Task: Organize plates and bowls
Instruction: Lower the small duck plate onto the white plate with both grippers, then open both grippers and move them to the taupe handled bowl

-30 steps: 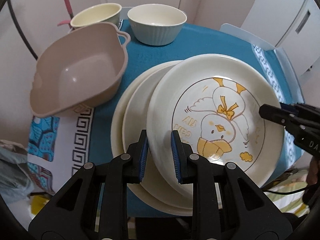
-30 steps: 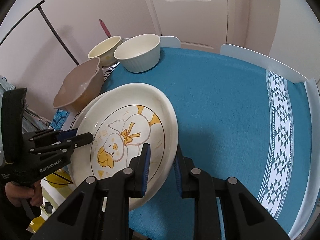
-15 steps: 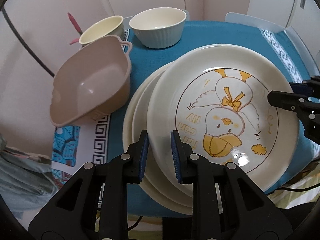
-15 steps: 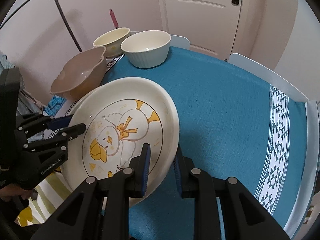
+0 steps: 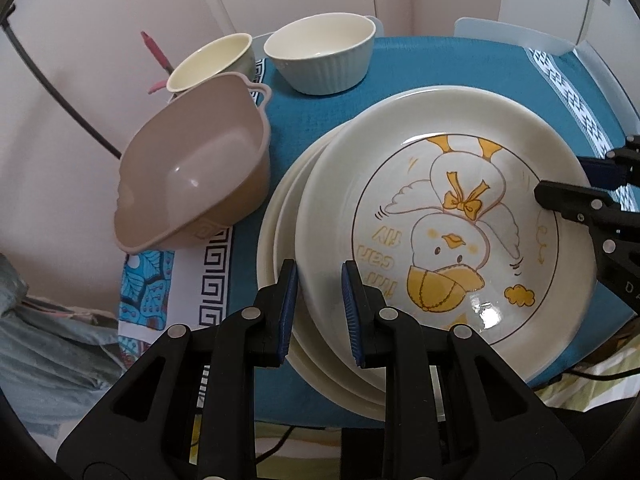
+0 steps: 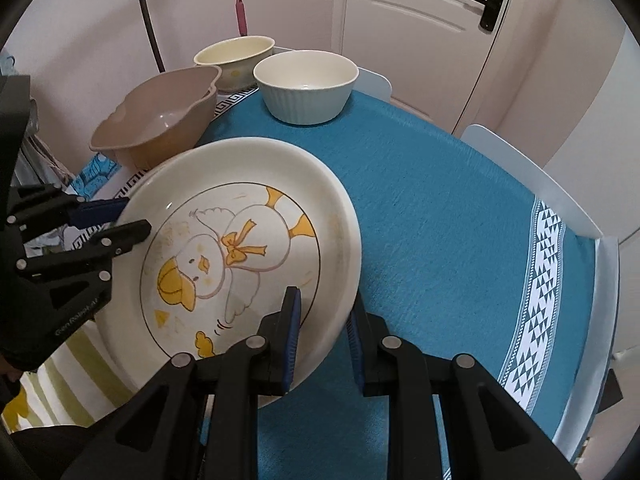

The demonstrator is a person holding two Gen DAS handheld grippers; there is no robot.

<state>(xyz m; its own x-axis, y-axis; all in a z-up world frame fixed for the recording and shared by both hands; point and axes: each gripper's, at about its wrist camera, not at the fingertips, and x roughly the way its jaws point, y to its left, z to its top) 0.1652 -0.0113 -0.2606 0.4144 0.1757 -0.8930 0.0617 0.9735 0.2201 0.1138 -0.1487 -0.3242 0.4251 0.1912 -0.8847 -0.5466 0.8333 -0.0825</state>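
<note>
- Both grippers, left and right, have their fingers clamped on the duck plate's rim, mid-frame above two stacked plates.
- Still left: three bowls stand unstacked, upper left on the worktop.

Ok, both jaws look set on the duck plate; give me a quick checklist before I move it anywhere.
1. Left gripper shut on duck plate rim: ok.
2. Right gripper shut on the opposite rim: ok.
3. Plate clear of the plain plates beneath: cannot tell.
4. Brown handled bowl out of the way, beside the stack: ok.
5. Ribbed bowl and cream bowl at the far edge, apart from the plate: ok.
6. Bare blue tablecloth free for set-down: ok.
</note>
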